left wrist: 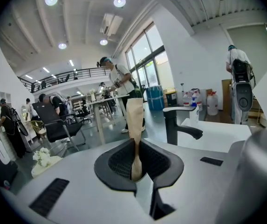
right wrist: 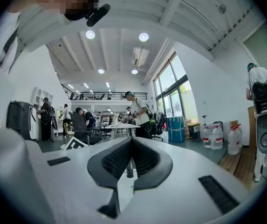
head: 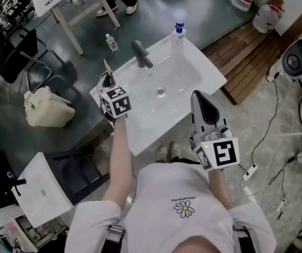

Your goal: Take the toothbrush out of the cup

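I am pinching the toothbrush [left wrist: 134, 118] in my left gripper [left wrist: 135, 160], its long axis pointing from the jaws toward 12 o'clock, at the sink's [head: 185, 70] 9 o'clock edge. My right gripper [right wrist: 129, 157] is hovering at 5 o'clock with its jaws pressed together on nothing. I am seeing no cup.

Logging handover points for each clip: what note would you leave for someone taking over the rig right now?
Left gripper: shut on the toothbrush, held upright above the sink's left corner.
Right gripper: shut, empty, beside the sink's near edge.
Cup: not in any view.
Done: toothbrush gripped and apparently clear of the cup.
Left: probably just setting it down.
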A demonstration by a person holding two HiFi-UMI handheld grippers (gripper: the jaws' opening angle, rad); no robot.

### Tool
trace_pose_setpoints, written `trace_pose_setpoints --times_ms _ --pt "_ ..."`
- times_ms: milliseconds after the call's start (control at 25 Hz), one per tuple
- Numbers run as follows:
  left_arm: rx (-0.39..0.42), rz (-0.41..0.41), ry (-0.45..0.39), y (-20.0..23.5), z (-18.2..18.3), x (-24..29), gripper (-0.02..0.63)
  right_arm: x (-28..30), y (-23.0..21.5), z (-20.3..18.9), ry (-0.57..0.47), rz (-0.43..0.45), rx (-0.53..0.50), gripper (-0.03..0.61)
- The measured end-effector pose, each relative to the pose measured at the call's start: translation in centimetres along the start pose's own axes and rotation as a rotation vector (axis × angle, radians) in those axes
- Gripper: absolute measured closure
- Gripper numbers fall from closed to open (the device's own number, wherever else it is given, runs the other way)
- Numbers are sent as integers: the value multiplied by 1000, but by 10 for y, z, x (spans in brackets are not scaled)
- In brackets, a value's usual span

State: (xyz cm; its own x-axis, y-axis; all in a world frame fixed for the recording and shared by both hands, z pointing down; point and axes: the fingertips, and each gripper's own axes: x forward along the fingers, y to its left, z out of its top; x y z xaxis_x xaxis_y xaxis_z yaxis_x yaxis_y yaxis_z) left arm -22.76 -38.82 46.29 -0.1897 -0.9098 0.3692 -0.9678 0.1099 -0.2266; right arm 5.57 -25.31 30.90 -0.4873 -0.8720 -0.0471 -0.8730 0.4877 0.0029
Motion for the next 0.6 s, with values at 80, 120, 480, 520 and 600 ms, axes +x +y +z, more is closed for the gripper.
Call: trace_pose_setpoints --times_ms 80,120,480,520,600 --pt "1 12 -26 4 13 -8 574 1 1 2 -6 5 1 566" --pt "3 17 -42 6 20 -12 574 1 2 3 -9 8 2 566" --pt "77 3 -239 3 103 -73 574 7 6 2 -9 19 5 566" --pt "82 -1 -261 2 112 -81 574 7 6 2 -12 19 4 566" --pt "99 -20 -303 -2 129 -97 574 7 6 4 -18 17 5 566"
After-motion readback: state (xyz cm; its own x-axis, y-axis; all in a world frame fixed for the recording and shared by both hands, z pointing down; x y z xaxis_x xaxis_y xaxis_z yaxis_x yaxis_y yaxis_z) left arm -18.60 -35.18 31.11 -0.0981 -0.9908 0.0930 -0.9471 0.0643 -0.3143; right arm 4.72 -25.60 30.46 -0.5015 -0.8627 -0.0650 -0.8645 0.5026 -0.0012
